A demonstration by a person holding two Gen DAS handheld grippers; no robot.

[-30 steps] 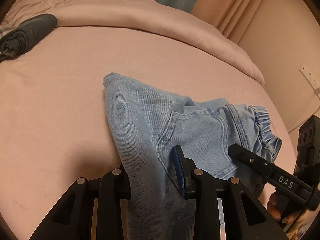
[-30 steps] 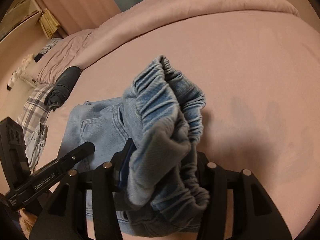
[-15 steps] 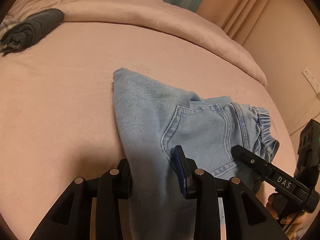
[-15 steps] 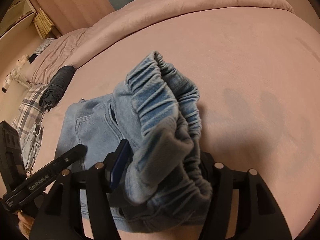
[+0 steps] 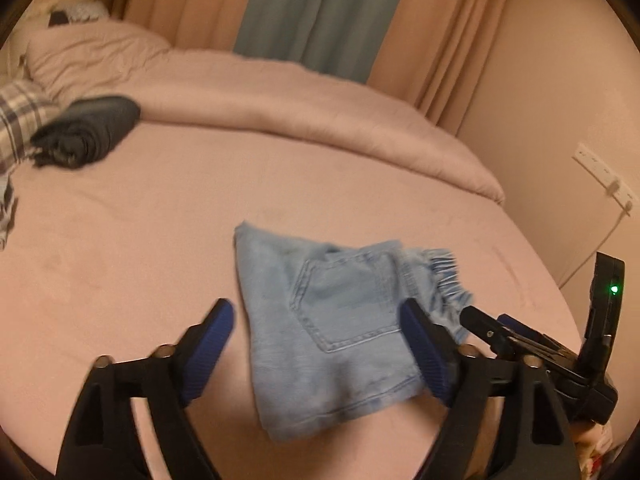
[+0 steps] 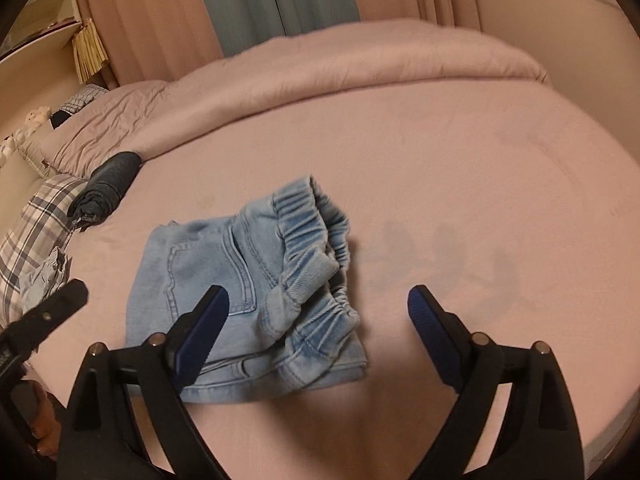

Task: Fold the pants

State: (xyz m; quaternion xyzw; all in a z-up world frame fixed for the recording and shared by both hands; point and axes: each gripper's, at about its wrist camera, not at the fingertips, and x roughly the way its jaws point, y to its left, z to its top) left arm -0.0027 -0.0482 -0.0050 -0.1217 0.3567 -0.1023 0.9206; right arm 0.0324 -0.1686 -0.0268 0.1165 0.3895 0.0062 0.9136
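Observation:
The light blue denim pants point(image 5: 332, 320) lie folded into a small bundle on the pink bed point(image 5: 160, 208), back pocket up and elastic waistband to the right. In the right wrist view the pants point(image 6: 248, 276) lie with the waistband bunched on top. My left gripper point(image 5: 316, 336) is open and empty, raised above the bundle. My right gripper point(image 6: 316, 316) is open and empty, just above the waistband side. The right gripper also shows at the right edge of the left wrist view point(image 5: 560, 352).
A rolled dark garment point(image 5: 88, 132) lies at the far left of the bed by a plaid cloth point(image 6: 32, 232). A folded pink duvet point(image 5: 320, 108) runs along the back. Curtains point(image 5: 312, 12) and a wall with a socket point(image 5: 604, 180) stand behind.
Both grippers have opened and let go of the pants, then drawn back and up. The pants have dropped onto the bed as a folded bundle.

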